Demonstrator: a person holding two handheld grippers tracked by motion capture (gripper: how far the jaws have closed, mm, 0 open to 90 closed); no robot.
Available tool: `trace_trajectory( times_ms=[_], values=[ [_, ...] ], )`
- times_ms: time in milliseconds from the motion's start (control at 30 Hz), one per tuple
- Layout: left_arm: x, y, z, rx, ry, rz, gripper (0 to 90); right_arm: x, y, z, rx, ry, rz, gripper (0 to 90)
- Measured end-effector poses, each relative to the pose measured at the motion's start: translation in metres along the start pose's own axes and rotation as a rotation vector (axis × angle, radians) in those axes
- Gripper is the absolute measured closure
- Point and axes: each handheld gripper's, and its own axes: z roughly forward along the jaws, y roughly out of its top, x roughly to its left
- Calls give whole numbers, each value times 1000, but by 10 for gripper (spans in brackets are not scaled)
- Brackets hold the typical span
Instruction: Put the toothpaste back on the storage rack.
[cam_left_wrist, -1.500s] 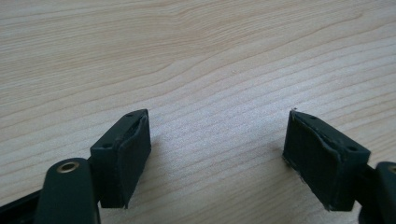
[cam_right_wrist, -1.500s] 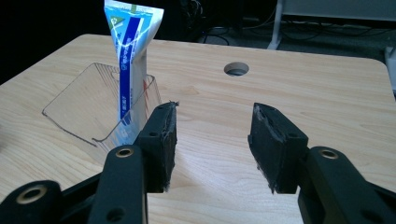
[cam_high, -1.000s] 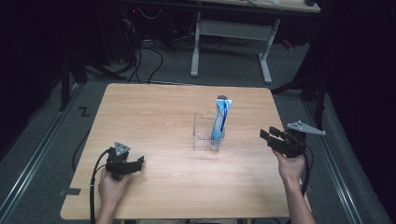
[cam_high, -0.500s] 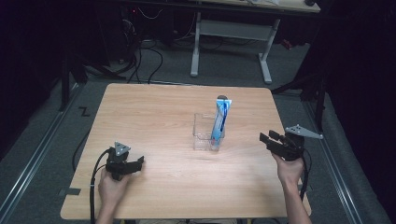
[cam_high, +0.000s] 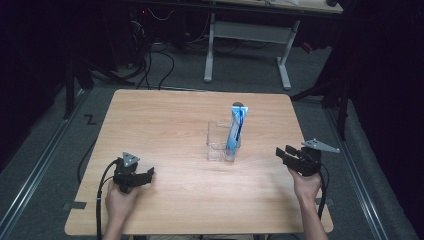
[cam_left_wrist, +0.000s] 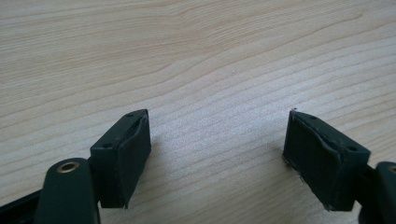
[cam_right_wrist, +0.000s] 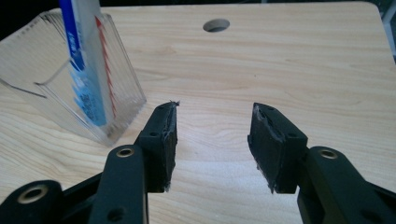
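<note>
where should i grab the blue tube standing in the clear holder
Probably grip the tube near its top, just under the cap, where it rises clear above the clear holder. Its lower part sits behind the holder's walls, so the pads can't get at it there. It leans nearly upright, so come in level from the right gripper side, jaws open as now, then lift straight up.
</note>
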Motion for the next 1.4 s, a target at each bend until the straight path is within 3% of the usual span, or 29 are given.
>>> trace_trajectory(
  times_ms=[1033, 1400],
  values=[
    [0, 0, 0, 0, 0, 0, 232, 1, -29, 24, 72, -27, 3, 517],
    [0, 0, 0, 0, 0, 0, 232, 9, -38, 41, 123, -33, -31, 515]
  ],
)
